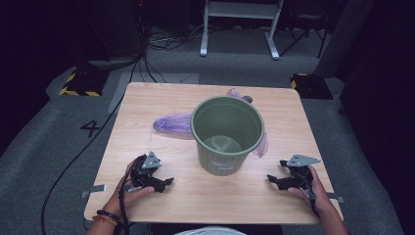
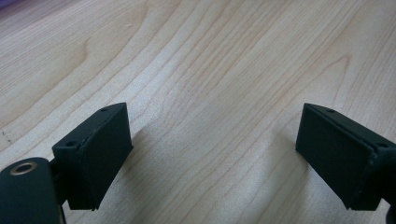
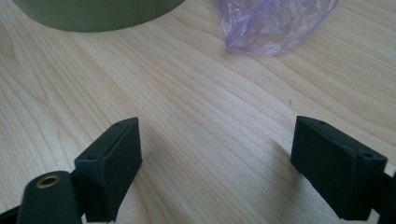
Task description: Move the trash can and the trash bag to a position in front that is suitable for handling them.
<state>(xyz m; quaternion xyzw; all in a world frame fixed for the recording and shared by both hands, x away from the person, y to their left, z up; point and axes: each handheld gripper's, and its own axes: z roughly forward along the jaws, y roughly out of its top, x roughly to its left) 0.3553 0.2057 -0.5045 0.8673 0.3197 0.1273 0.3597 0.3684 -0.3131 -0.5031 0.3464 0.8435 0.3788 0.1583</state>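
Our two hands rest at the lower edge of the frame on the pale wood-grain table (image 1: 147, 98). We hold the left gripper (image 1: 166, 182) and the right gripper (image 1: 272, 179), both with matte black block jaws spread wide and nothing between them. At the centre stands the round, ribbed green bucket (image 1: 226, 133), upright. Under and behind it lies the crinkled, thin purple plastic bag (image 1: 171, 123).

The right gripper (image 3: 217, 163) holds its two black jaws wide apart over the pale wood-grain desk (image 3: 196, 112), nothing between them. Beyond them stands the round green plastic bin (image 3: 98, 14); a crumpled translucent purple plastic bag (image 3: 275, 23) lies just beside the bin.
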